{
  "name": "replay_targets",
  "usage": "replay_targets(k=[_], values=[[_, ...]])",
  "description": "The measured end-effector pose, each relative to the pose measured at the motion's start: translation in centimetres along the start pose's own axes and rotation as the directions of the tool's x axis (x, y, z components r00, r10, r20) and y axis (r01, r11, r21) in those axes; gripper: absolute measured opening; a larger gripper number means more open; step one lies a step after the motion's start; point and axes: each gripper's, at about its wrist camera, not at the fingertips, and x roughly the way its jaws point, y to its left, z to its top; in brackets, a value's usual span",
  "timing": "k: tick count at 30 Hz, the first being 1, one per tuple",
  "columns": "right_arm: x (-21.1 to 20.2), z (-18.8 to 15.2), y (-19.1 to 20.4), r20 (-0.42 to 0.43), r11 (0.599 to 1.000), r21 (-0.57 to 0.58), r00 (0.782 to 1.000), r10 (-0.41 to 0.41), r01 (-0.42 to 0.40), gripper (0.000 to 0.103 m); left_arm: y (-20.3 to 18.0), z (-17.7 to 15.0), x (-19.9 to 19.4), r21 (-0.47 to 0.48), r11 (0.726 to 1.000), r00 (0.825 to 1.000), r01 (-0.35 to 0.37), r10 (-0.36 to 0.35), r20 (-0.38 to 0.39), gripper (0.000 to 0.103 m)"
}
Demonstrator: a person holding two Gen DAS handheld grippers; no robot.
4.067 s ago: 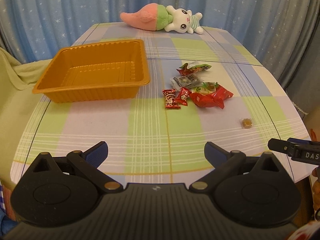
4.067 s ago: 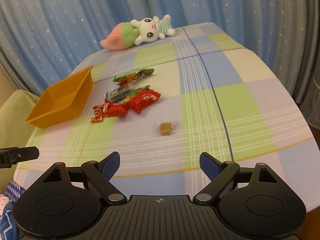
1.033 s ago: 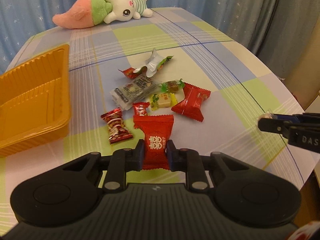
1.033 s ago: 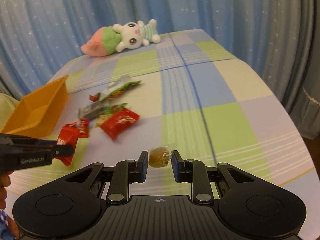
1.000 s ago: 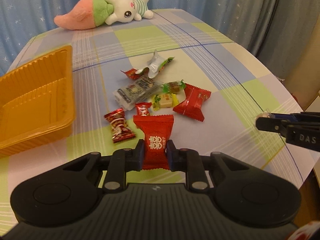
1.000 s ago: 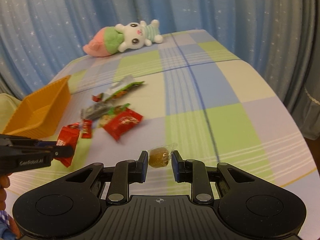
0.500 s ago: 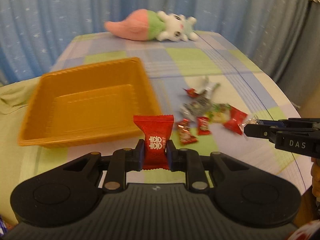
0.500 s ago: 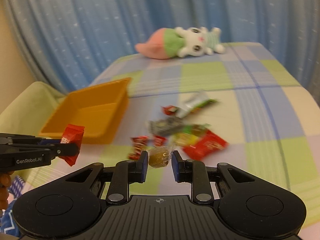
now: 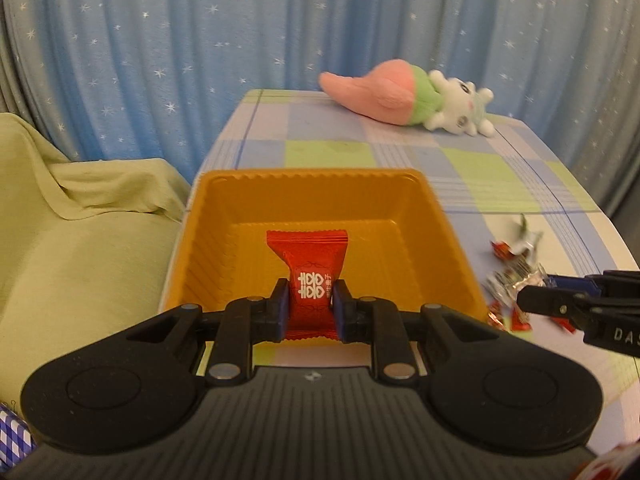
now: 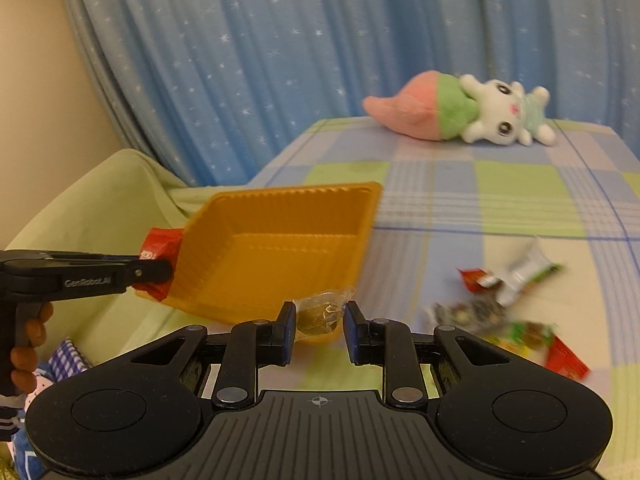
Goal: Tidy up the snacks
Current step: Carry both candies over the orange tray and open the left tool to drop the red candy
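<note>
Both grippers have swung to the orange tray, left gripper clamping a red candy, right gripper a toffee; tray empty, other snacks still scattered.

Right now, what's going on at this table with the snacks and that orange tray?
A person is sorting snacks with a handheld gripper in each hand. The left gripper is shut on a red candy packet, held in front of the empty orange tray. The right gripper grips a small clear-wrapped brown candy near the tray's corner. The remaining snacks lie loose on the checked tablecloth. Nothing is in the tray yet.
</note>
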Motion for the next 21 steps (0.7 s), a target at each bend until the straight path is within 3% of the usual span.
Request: replay_targets(k=[10,21], values=[[3.9,2.5,2.7,0.008,1.000,-0.018,1.000,0.006,-0.006,0.026,2.9,2.3,3.8,0.005,1.000,1.000,0.003,-0.003,-0.027,0.020],[5.1,2.9,3.0,0.000,1.000,0.000,1.000,-0.031,0.031,0.026,3.5,2.3,7.5,0.016,0.999,0.996,0.038,-0.037,-0.084,0.020]])
